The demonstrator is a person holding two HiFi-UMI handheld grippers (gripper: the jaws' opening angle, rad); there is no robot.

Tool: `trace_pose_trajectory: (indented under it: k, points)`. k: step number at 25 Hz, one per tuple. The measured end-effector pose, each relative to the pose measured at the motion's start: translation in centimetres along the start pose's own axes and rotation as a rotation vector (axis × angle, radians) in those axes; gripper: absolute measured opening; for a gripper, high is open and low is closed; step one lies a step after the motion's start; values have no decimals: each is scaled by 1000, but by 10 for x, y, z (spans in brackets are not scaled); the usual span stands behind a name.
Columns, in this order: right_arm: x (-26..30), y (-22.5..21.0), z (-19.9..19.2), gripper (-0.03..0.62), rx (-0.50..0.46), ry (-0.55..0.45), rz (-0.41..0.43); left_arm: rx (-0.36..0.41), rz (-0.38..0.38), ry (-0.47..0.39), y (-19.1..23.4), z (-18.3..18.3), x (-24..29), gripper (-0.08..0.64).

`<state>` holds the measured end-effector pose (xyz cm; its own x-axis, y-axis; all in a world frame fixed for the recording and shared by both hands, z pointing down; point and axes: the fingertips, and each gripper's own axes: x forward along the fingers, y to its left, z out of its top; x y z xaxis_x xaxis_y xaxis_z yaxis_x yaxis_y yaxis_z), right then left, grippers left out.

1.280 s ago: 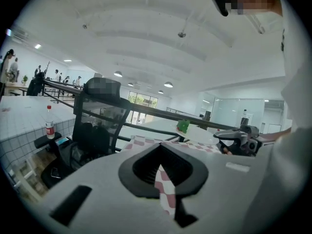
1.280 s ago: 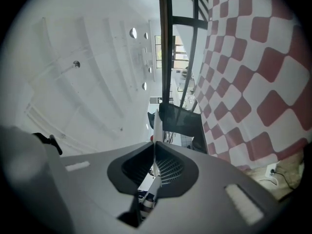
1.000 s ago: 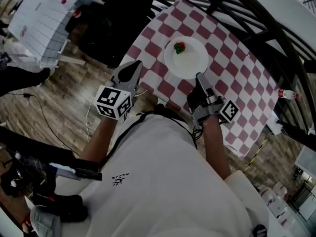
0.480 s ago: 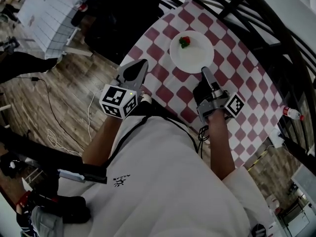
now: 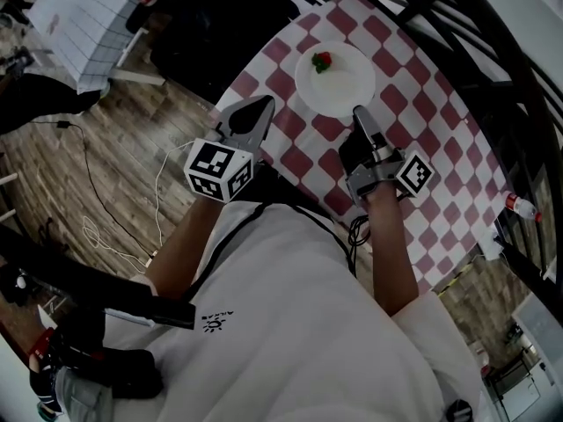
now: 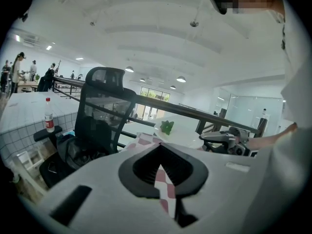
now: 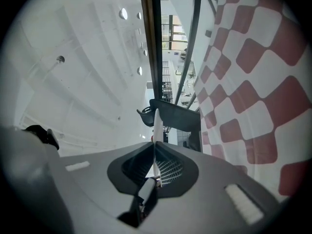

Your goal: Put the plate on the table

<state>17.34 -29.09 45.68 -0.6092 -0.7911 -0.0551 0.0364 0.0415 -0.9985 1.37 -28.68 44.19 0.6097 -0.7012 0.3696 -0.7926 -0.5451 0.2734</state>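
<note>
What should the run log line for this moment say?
right hand-held gripper: shut on plate rim | left hand-held gripper: shut, empty | plate: over checkered table

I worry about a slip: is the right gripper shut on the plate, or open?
Shut on it: the right gripper pinches the plate by its thin rim, seen edge-on between the jaws in that gripper's view.

The person wears a white short-sleeved shirt (image 5: 290,323) with a small dark emblem (image 5: 211,320) low on the front and a thin black cord (image 5: 224,241) running across it. The left gripper (image 5: 260,105) and right gripper (image 5: 359,112) are grey shells with dark tapered jaws. Each carries a white cube (image 5: 220,170) printed with black square markers. A black cable (image 5: 355,233) loops under the right one
</note>
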Motion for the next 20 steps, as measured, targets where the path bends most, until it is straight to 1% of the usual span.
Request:
trace_pose_trajectory:
  k: [6,12,20]
  points:
    - [18,-18,-12,21,-4,12,1,-16,-6,18,22,-19,7,2]
    - [34,-39,-15,21,-6,6,4,-2,-6,29,47,-27,13,2]
    - [58,-68,-22,21,-33,18,11,1,29,20,85,-31,10,2]
